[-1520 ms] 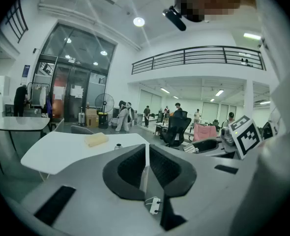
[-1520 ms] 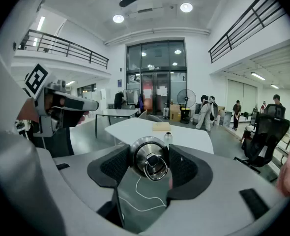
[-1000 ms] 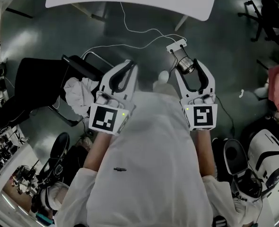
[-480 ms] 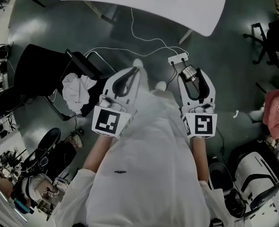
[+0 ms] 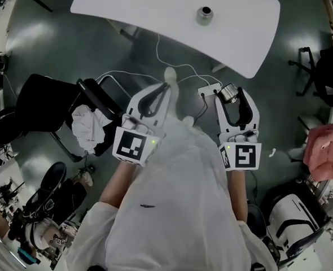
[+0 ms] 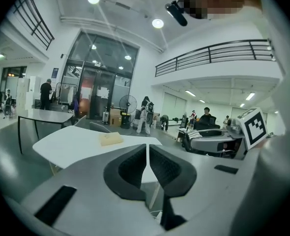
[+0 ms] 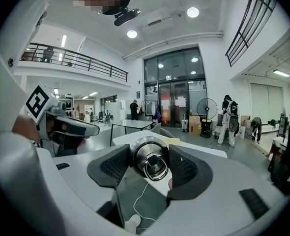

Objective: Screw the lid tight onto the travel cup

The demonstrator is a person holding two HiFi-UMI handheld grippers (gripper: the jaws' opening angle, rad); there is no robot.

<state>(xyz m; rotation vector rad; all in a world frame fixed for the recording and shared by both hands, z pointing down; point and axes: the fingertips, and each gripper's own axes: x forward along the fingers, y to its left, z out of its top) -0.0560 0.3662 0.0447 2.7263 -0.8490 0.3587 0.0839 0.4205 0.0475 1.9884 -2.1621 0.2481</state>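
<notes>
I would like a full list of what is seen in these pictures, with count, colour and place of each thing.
table: one, white, top of the head view
travel cup: one, silver, open, standing on the table
lid: one, silver, with a ring, between the right jaws
power strip: one, white, on the floor
chair: one, black, left
cloth: one, white, on the chair
left hand-held gripper: one, white, shut, empty
right hand-held gripper: one, white, shut on the lid
</notes>
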